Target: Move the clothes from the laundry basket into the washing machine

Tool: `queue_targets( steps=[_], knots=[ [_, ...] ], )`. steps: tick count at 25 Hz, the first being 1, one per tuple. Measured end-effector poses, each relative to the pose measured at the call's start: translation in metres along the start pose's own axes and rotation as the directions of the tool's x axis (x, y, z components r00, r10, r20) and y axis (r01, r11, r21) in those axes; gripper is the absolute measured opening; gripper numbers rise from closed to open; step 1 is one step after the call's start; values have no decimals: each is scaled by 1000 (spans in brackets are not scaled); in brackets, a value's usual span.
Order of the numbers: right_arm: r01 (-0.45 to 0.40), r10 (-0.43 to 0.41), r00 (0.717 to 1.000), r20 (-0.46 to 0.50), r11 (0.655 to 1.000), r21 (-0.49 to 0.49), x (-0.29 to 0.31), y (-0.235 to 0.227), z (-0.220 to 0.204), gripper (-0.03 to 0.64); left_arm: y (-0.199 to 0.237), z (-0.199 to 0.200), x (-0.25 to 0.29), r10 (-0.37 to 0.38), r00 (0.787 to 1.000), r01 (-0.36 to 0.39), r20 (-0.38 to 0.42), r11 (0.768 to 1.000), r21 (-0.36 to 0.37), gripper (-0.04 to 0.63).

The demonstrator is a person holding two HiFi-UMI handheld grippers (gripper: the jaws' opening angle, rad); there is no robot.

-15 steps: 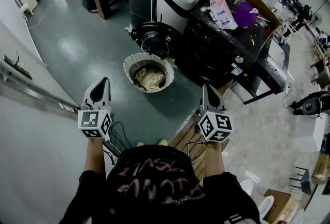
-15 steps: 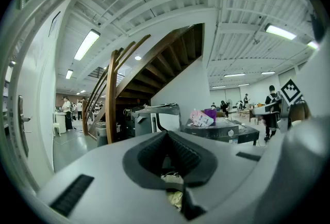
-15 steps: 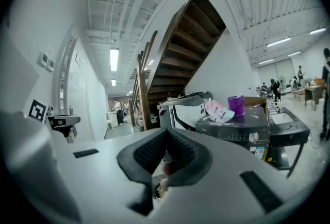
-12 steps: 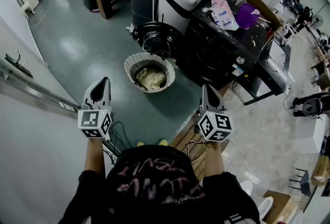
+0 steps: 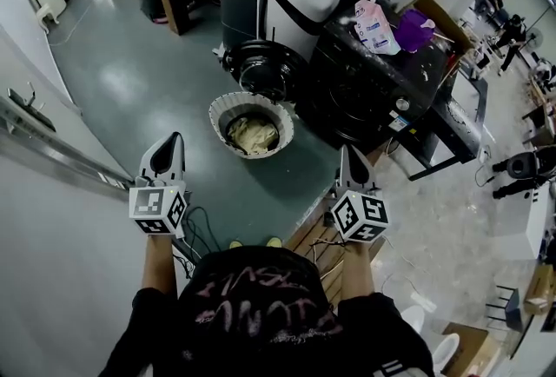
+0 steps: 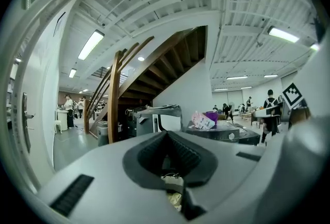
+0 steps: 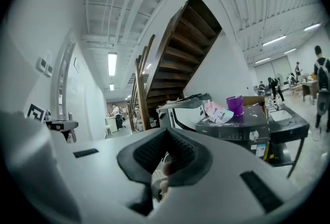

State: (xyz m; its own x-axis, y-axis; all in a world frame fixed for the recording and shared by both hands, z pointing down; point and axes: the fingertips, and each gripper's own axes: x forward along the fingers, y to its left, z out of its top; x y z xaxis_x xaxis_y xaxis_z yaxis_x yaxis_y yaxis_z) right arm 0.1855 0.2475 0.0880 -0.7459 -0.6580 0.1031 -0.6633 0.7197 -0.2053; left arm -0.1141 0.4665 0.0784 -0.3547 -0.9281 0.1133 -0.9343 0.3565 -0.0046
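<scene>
Clothes (image 5: 250,132) have not begun their move: a cream-coloured bundle lies heaped in the laundry basket (image 5: 217,110), and nothing has been picked up.

The left hand-held gripper (image 5: 167,151) is held out in front of the person, roughly level, well short of the basket. Its own view shows the jaws pressed together with nothing clamped between them (image 6: 167,153). The right hand-held gripper (image 5: 352,167) is held the same way on the other side, jaws likewise together and empty (image 7: 165,153).

Ahead of both, between them in the head view, the white ribbed basket stands on the green floor (image 5: 130,80). Just beyond it is the dark front-loading washing machine (image 5: 365,93). Its round door (image 5: 263,67) looks swung open towards the basket, though the drum opening itself cannot be made out. A pink detergent pouch (image 5: 373,23) and a purple container (image 5: 413,23) sit on top of the machine.

By these pictures the whole task is still to do: approach the basket, open a gripper, take hold of the cloth, carry it to the machine and release it inside. How many garments are in the heap cannot be told.
</scene>
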Motion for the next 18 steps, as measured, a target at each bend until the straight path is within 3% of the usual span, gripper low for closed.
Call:
queue_targets(
  steps=[4,7,11,18],
  knots=[
    [-1,0,1000,8,1000,4,0,-1,1,14,-4,3,2,-8,1000,8,4,1000,3,12],
    [-15,15,1000,10,1000,10,2,2,-1,62,-4,4,3,-12,1000,12,-1,1000,4,22],
    [-41,41,999,17,999,16,4,7,0,143,-7,2,7,-34,999,34,-8,999,-8,119],
    [-65,65,998,2,998,17,4,12,-5,241,-8,3,5,-46,999,46,0,999,-21,207]
  ],
)
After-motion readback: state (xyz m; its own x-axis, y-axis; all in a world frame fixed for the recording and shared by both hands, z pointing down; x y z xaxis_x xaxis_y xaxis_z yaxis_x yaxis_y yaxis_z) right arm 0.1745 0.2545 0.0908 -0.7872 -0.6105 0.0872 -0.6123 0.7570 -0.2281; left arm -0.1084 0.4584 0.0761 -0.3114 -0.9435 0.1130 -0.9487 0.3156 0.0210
